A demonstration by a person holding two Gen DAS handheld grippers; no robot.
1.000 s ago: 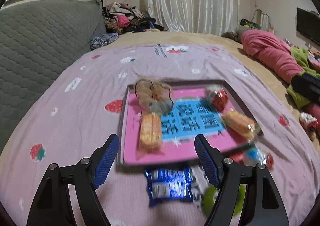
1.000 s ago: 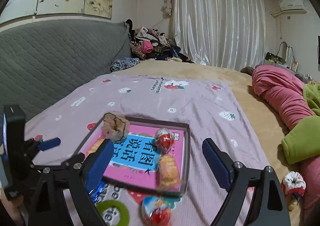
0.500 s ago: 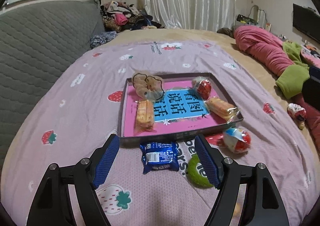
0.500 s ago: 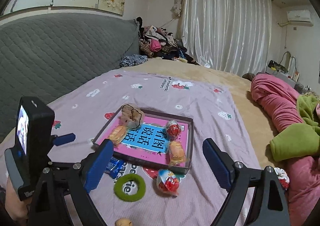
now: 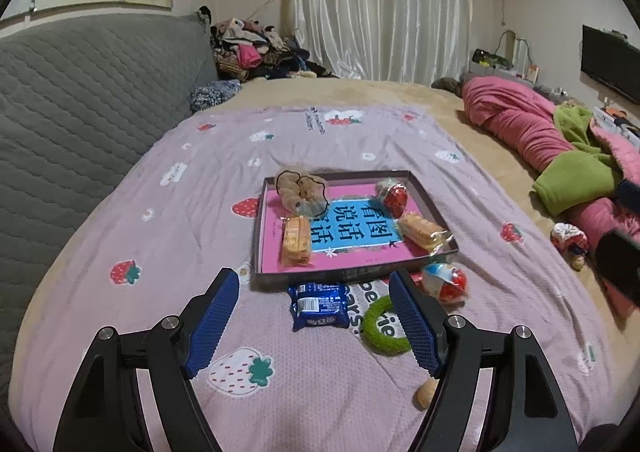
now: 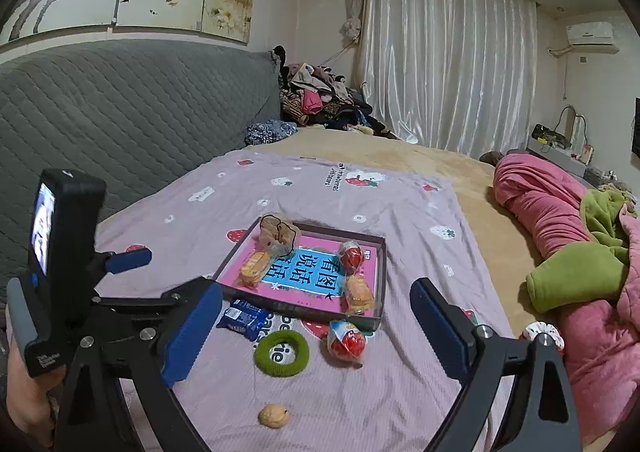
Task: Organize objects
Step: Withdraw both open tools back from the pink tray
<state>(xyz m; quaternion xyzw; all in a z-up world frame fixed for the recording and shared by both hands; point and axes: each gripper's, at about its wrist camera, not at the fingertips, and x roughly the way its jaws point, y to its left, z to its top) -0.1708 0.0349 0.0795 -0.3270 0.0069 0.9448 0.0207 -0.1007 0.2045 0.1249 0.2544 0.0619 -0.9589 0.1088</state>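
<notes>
Snacks and small toys lie on a big bed (image 5: 400, 92), which fills most of the room. A purple blanket (image 5: 140, 220) with strawberry pictures covers the near part of it. A gray padded headboard (image 5: 80, 92) stands far to the left of both grippers. White curtains (image 5: 380, 12) hang well ahead, with a heap of clothes (image 5: 256, 52) beside them. A pink quilt (image 5: 516, 124) is bunched up far off to the right.

Just ahead of both grippers sits a flat box (image 5: 432, 208) with a pink and blue bottom. In it lie a tan hair scrunchie (image 5: 300, 190), two wrapped cakes (image 5: 297, 240) and a red egg toy (image 5: 394, 194).

The left gripper (image 5: 314, 318) is wide open and holds nothing. Between its fingers, on the blanket, lies a blue cookie pack (image 5: 319, 305). A green ring (image 5: 382, 326) lies by its right finger. Another red egg toy (image 5: 446, 284) lies just past that finger, close to the box. A little walnut (image 5: 426, 392) peeks out low by the right finger.

The right gripper (image 6: 316, 328) is wide open too, with nothing in it. The green ring, the egg and the walnut lie between its fingers.
</notes>
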